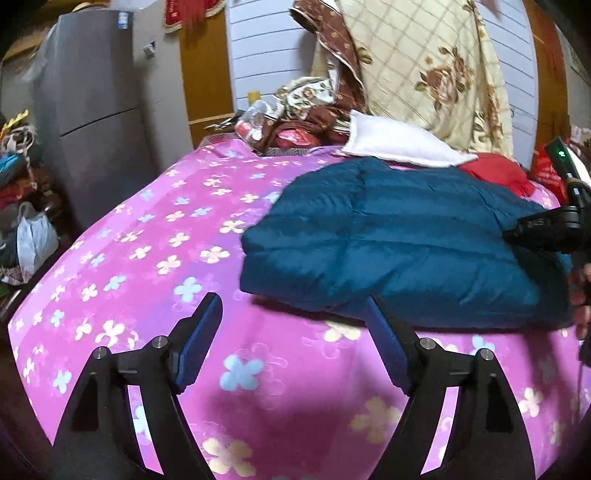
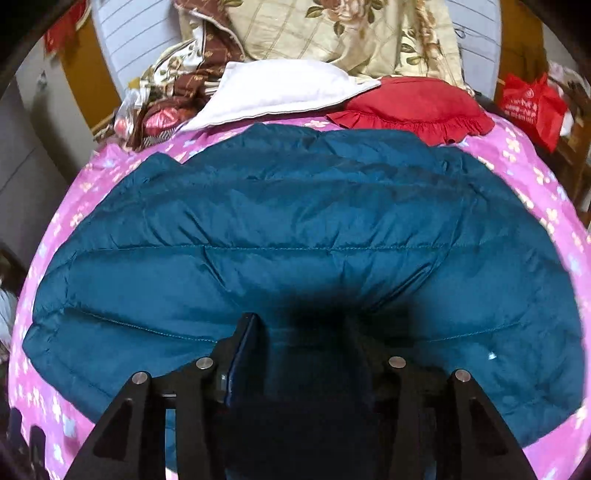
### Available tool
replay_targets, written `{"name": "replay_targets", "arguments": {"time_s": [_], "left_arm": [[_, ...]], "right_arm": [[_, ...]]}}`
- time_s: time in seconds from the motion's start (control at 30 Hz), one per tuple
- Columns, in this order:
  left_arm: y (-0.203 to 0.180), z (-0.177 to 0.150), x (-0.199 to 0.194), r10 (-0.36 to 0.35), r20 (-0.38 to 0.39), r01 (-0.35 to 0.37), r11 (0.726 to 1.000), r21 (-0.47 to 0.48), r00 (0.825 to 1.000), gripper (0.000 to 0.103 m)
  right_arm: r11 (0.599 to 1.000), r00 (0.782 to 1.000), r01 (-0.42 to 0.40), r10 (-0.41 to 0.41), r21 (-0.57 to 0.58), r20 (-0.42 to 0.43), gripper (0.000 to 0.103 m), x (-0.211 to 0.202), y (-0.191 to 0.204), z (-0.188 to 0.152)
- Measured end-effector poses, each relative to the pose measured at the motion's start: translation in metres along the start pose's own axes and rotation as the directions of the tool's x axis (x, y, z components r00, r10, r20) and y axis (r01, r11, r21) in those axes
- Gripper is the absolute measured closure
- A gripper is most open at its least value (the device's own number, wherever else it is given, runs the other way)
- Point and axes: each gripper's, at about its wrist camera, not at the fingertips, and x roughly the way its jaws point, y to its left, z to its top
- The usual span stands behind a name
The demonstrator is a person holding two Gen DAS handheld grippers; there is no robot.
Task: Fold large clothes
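A teal quilted puffer jacket [image 1: 399,236] lies folded on the pink flowered bedsheet [image 1: 155,236]. My left gripper [image 1: 293,306] is open and empty, just in front of the jacket's near edge. In the right wrist view the jacket [image 2: 295,221] fills the middle. My right gripper [image 2: 303,325] hovers low over its near part with the jaws apart and jacket fabric between them; its right finger is lost in shadow. The right gripper's body shows at the right edge of the left wrist view [image 1: 554,221].
A white pillow [image 2: 280,88], a red frilled cushion [image 2: 417,107] and a heap of floral quilts [image 2: 332,33] lie at the bed's far end. A grey fridge [image 1: 92,103] and bags of clutter [image 1: 26,229] stand left. A red bag [image 2: 532,107] sits right.
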Motion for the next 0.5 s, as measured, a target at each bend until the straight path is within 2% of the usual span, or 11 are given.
{"name": "replay_targets", "arguments": {"time_s": [0.13, 0.23, 0.33, 0.4, 0.5], "left_arm": [[0.015, 0.001, 0.002, -0.008, 0.003, 0.008, 0.999, -0.054, 1.0, 0.023], [0.021, 0.002, 0.0, -0.007, 0.006, 0.008, 0.997, -0.075, 1.0, 0.023], [0.022, 0.002, -0.008, 0.03, 0.038, -0.027, 0.997, -0.073, 0.999, 0.023], [0.023, 0.003, -0.014, 0.048, 0.054, -0.044, 0.996, -0.076, 0.997, 0.023], [0.026, 0.006, -0.026, 0.077, 0.079, -0.069, 0.993, -0.093, 0.994, 0.023]], "right_arm": [[0.998, 0.998, 0.029, -0.033, 0.059, 0.053, 0.057, -0.029, -0.035, -0.009], [0.981, 0.993, 0.104, -0.113, 0.164, 0.046, 0.057, -0.035, -0.087, -0.028], [0.965, 0.995, 0.08, -0.093, 0.248, 0.041, 0.057, -0.037, -0.132, -0.05], [0.959, 0.993, 0.095, -0.111, 0.267, 0.044, 0.057, -0.041, -0.147, -0.059], [0.96, 0.986, 0.144, -0.159, 0.239, 0.042, 0.057, -0.052, -0.144, -0.07]]}}
